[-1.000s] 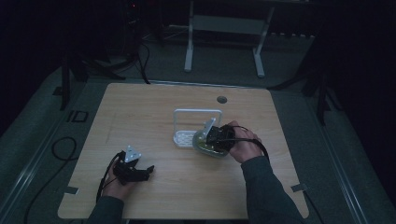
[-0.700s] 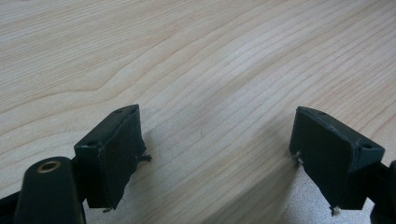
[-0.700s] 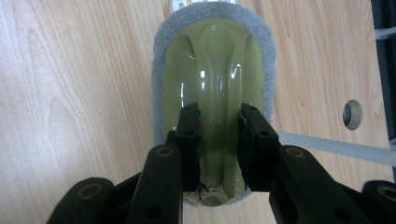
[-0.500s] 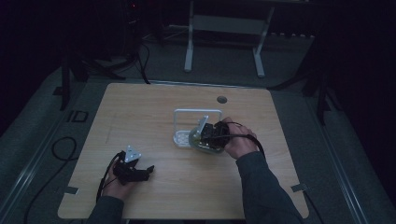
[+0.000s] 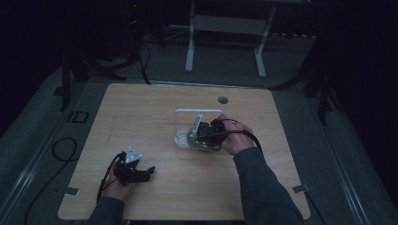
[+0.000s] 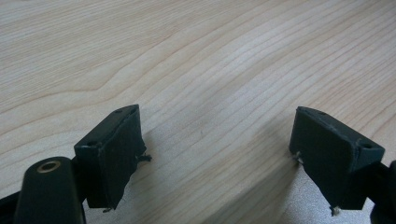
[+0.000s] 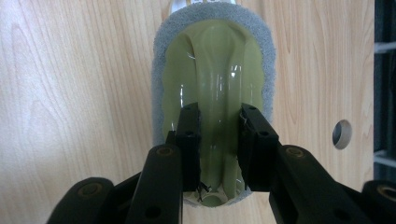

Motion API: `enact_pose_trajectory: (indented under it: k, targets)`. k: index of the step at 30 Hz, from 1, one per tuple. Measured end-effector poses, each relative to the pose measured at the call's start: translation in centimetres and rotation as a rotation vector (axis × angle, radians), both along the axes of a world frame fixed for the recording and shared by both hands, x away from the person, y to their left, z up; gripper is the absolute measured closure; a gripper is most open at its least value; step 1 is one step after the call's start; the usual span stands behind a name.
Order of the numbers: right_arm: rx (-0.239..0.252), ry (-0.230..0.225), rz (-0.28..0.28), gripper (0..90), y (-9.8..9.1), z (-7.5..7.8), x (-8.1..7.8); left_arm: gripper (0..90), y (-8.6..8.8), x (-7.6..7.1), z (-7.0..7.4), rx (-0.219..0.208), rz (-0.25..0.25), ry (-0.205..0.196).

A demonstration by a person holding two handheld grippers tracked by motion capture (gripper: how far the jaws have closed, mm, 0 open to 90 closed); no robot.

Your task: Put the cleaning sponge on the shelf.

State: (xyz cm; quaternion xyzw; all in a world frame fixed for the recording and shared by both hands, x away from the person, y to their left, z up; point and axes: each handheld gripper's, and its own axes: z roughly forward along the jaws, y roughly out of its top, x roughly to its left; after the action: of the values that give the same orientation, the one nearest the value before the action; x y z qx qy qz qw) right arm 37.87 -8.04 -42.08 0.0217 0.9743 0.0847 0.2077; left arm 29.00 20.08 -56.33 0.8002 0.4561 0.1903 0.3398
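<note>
Right gripper point(image 7: 218, 140) is shifting left over the white rack point(image 5: 180, 123), fingers clamping the green sponge point(image 7: 212, 79). Left gripper point(image 6: 219, 154) is idling released on the tabletop point(image 5: 141, 112).

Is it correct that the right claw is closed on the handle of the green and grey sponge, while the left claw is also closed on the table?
Not quite: the left claw is open, its jaws wide apart over bare table, as the left gripper view shows. The right claw does grip the sponge by its handle.

- Table point(image 5: 150, 117): light wood top, round hole point(image 5: 223, 100) near far edge.
- White rack point(image 5: 180, 123): stands at table centre.
- Grey-rimmed green sponge point(image 7: 212, 70): beside the rack.
</note>
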Motion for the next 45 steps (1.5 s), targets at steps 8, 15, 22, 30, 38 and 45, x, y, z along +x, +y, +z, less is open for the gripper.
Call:
enact_pose_trajectory:
  k: [8,15,22,30,38,45]
  targets:
    - [-0.013,0.008,0.022,71.9,0.2,-0.4,0.5,17.4,0.0,0.0,0.0,-0.002,0.000,-0.001]
    - [-0.024,-0.001,0.033,71.9,0.5,-0.6,0.6,17.4,0.0,0.0,0.0,-0.002,0.000,-0.001]
    - [-0.047,-0.021,0.049,71.9,1.2,-0.4,0.6,17.4,0.0,0.0,0.0,-0.002,0.000,-0.001]
    - [-0.058,-0.036,0.060,71.9,1.8,-0.3,0.6,17.2,0.0,0.0,0.0,-0.001,-0.002,0.000]
    - [-0.077,-0.043,0.075,71.9,2.1,-0.8,0.7,17.2,0.0,0.0,0.0,0.000,-0.002,-0.001]
    - [-0.085,-0.045,0.079,71.9,2.5,-1.3,0.9,17.3,0.0,0.0,0.0,0.000,-0.002,0.000]
